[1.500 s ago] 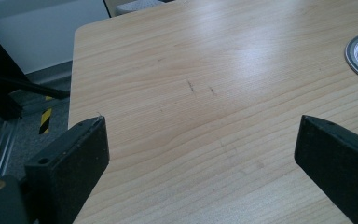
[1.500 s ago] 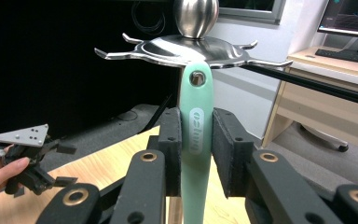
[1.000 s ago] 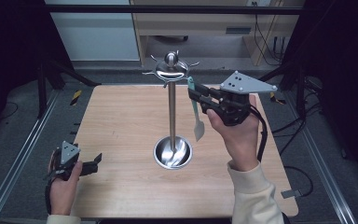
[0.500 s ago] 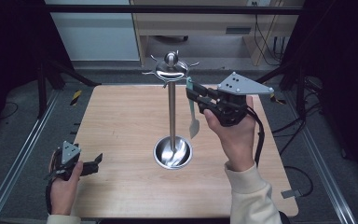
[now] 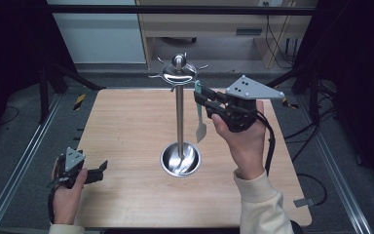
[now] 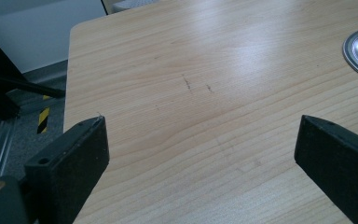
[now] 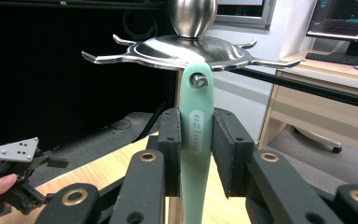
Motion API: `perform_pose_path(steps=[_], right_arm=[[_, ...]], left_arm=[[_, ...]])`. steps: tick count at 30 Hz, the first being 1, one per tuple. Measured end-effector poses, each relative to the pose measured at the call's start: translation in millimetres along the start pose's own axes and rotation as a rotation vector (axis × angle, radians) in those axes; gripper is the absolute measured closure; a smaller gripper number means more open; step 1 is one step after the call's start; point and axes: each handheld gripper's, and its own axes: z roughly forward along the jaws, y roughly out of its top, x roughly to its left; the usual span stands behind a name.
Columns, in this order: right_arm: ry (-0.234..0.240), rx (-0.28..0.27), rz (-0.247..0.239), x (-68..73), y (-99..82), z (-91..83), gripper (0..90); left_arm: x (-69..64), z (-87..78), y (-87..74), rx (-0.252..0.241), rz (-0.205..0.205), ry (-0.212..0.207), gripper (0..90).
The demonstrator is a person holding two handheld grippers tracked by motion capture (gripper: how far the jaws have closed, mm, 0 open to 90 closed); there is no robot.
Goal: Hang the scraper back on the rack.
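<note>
Mint-green utensil (image 7: 196, 140) hangs at a hook of the steel rack (image 5: 179, 119), its handle hole on the hook tip. Right gripper (image 7: 196, 151) clamps the handle. Left gripper (image 6: 200, 154), jaws spread wide, rests low over the wooden table (image 5: 126, 122), holding nothing.

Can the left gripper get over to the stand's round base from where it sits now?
Probably yes. The left gripper rests open at the table's near-left corner, and bare wood lies between it and the stand base. The right gripper is up by the hooks, holding the green utensil.
</note>
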Motion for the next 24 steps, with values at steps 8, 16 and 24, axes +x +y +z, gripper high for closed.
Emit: perform_pose_path(steps=[8, 16, 24], right_arm=[[-0.005, 0.0, 0.007, 0.4, 0.2, -0.3, 70.1], [-0.013, 0.0, 0.007, -0.6, 1.4, -4.4, 67.0], [-0.041, 0.017, 0.0, -2.0, 0.8, -8.4, 62.2]], left_arm=[[-0.2, 0.5, -0.1, 0.002, 0.003, -0.005, 2.7], [-0.8, 1.0, 0.0, 0.001, 0.0, -0.012, 2.8], [0.1, 0.5, 0.2, 0.001, 0.002, -0.01, 2.7]])
